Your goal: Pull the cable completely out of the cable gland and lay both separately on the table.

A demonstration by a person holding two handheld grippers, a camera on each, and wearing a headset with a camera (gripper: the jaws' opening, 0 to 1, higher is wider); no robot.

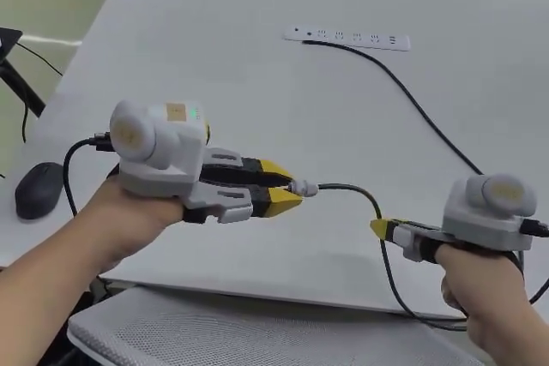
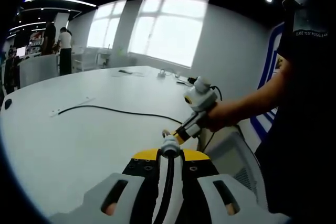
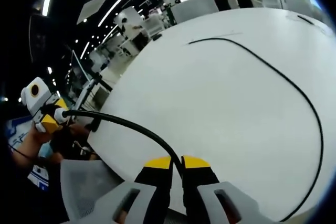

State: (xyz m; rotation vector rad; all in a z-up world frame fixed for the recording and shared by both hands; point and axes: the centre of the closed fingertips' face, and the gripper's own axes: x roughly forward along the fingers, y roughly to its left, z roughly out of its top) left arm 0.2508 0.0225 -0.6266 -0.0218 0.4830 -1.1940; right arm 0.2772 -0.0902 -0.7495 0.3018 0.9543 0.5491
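As a person works at a smooth white table (image 1: pixel 257 83), the left gripper (image 1: pixel 292 189) pinches a small, pale, rounded cable gland (image 1: pixel 302 187) between its yellow-tipped jaws, holding it in the air above the table's near edge. A glossy black cable (image 1: pixel 345 186) is threaded through the gland, arcs over and drops into the right gripper (image 1: pixel 378 229) nearby, whose jaws are pressed together on it. A flat white power strip (image 1: pixel 347 38) lies far back, its black cord (image 1: pixel 412 100) curving forward. A dark rounded mouse (image 1: pixel 39 190) sits at the left edge.
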